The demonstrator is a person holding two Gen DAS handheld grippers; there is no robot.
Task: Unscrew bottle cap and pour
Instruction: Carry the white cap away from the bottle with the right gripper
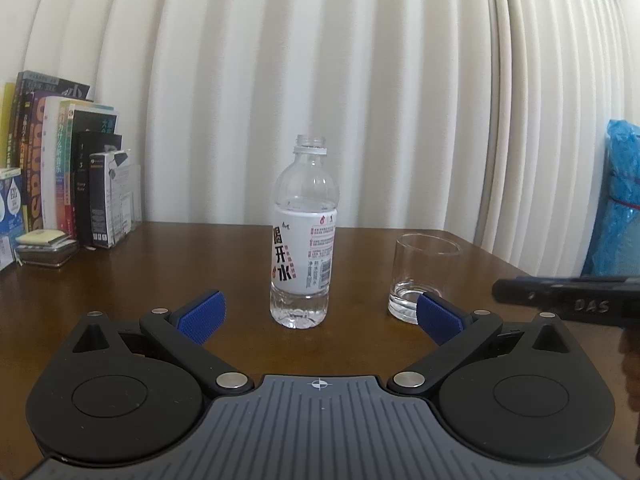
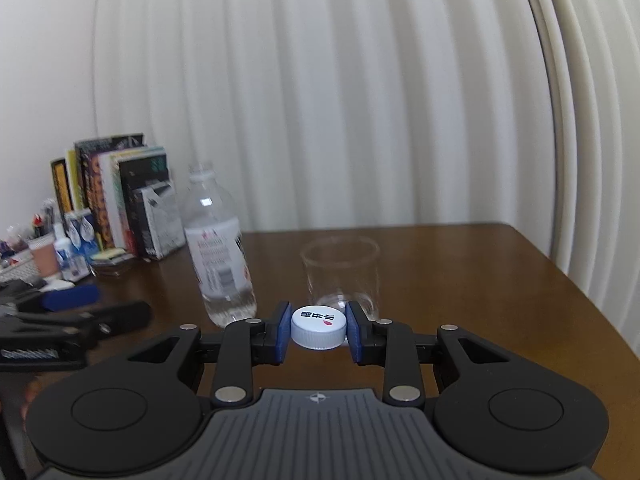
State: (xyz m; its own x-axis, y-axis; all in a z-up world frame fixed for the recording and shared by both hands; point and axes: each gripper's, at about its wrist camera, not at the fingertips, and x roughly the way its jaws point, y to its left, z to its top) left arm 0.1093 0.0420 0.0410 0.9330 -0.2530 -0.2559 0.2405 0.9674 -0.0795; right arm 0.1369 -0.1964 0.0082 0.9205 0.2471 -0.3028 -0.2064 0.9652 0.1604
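- Bottle (image 1: 304, 236) upright on the brown table (image 1: 200, 264), about midway between left and right edges, neck bare and uncapped; white label around the middle, a little water in the base
- Empty glass (image 1: 424, 276) upright just right of the bottle, apart from it, nearer the right edge
- White cap (image 2: 319, 327) clamped between the blue pads (image 2: 283, 330) of the right gripper (image 2: 318, 330), printed top facing up, in front of the glass
- Left gripper (image 1: 320, 316) with fingers spread wide, nothing between them, facing the bottle, not touching it
- Books (image 1: 60, 160) standing in a row at the far left corner, before the white curtain (image 1: 320, 80)
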